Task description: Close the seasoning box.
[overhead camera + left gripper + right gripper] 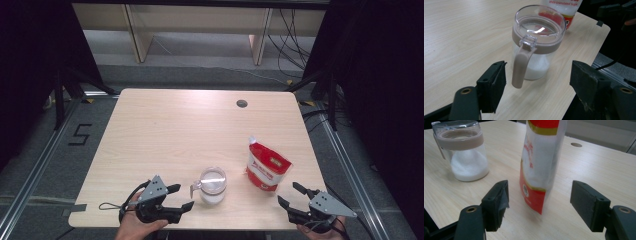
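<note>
**Near the front edge: both grippers open, jar and sugar bag stand free**

At the table's [150,125] near edge, your left gripper [176,196] gapes wide, empty, facing the sugar jar's [213,185] handle [520,65]. Your right gripper [295,194] is equally open, empty, before the upright sugar bag [266,170]. Judging by this, you're between grasps: next, close squarely on the bag's middle without tipping it.
</note>
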